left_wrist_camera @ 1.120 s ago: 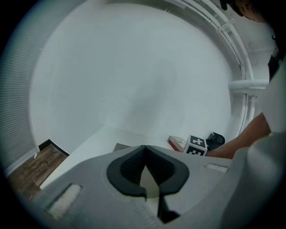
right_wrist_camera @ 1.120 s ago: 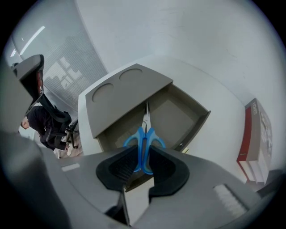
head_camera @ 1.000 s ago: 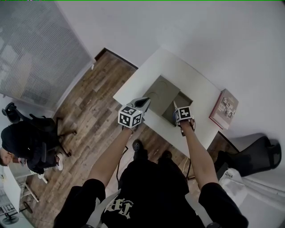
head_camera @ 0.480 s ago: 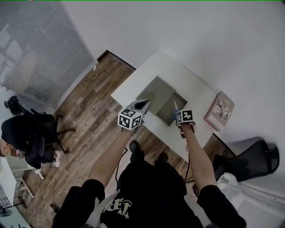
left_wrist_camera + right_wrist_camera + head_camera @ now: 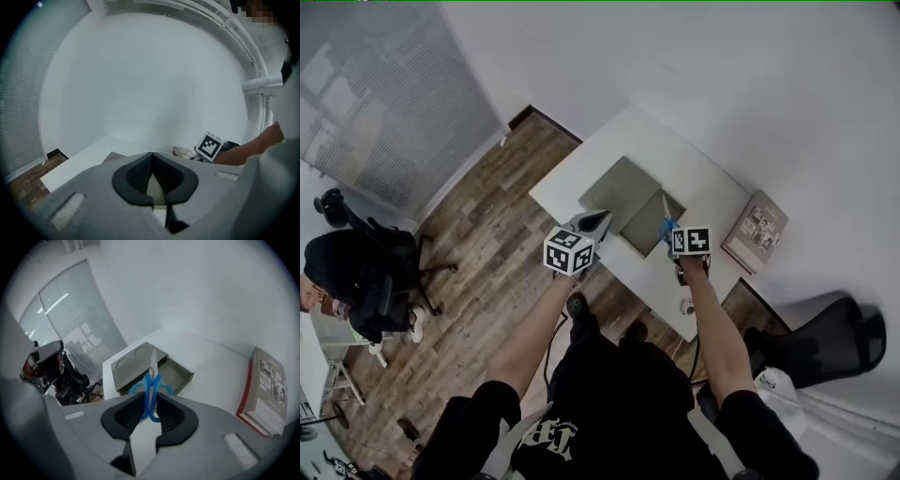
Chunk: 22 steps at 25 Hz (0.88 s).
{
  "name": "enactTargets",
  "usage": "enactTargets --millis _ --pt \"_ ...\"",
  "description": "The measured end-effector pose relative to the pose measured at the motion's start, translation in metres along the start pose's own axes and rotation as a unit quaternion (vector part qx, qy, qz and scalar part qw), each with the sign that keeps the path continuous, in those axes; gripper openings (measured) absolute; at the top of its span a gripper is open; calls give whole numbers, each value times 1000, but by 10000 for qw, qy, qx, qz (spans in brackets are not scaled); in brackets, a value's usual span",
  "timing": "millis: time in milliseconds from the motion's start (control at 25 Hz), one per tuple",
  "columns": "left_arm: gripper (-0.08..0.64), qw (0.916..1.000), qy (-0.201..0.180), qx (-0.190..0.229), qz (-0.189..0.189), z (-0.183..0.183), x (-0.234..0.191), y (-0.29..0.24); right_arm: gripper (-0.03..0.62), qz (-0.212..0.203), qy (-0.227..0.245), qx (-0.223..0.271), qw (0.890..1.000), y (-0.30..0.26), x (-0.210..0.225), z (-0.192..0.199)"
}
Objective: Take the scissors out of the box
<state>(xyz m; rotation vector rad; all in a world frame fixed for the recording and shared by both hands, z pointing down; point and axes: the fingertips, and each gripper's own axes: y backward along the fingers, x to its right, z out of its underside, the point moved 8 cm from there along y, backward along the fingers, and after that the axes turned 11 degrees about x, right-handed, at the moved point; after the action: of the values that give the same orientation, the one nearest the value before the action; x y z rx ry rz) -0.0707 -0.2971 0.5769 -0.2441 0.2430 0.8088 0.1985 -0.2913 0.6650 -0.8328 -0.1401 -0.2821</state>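
Observation:
Blue-handled scissors [image 5: 151, 377] hang above the open grey box [image 5: 137, 363], blades pointing up and away. My right gripper [image 5: 151, 398] is shut on their handles. In the head view the scissors [image 5: 666, 217] stand over the box's tray [image 5: 645, 228], with the right gripper [image 5: 672, 232] just below them. The box lid [image 5: 617, 186] lies flat on the white table [image 5: 711, 184]. My left gripper [image 5: 596, 221] hovers at the table's near edge beside the box, shut with nothing in it. In the left gripper view its pads [image 5: 151, 162] meet at the tips.
A book [image 5: 756, 229] lies at the table's right end, also seen as a red-edged book [image 5: 265, 389]. A black office chair [image 5: 836, 336] stands to the right of the table. A seated person [image 5: 345, 274] is at the left on the wooden floor.
My right gripper has risen with the scissors, lifting them out of the box tray. My left gripper has drawn back from the box toward the table's near edge.

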Motion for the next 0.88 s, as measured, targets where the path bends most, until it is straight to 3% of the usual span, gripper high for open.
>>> enactTargets --millis 440,880 --pt "2 9994 -62 287 -191 -9 42 9 86 -407 262 705 9963 46 -3 -20" --pt "2 9975 -309 576 -269 -30 77 17 85 -630 545 1456 9858 94 -15 -46"
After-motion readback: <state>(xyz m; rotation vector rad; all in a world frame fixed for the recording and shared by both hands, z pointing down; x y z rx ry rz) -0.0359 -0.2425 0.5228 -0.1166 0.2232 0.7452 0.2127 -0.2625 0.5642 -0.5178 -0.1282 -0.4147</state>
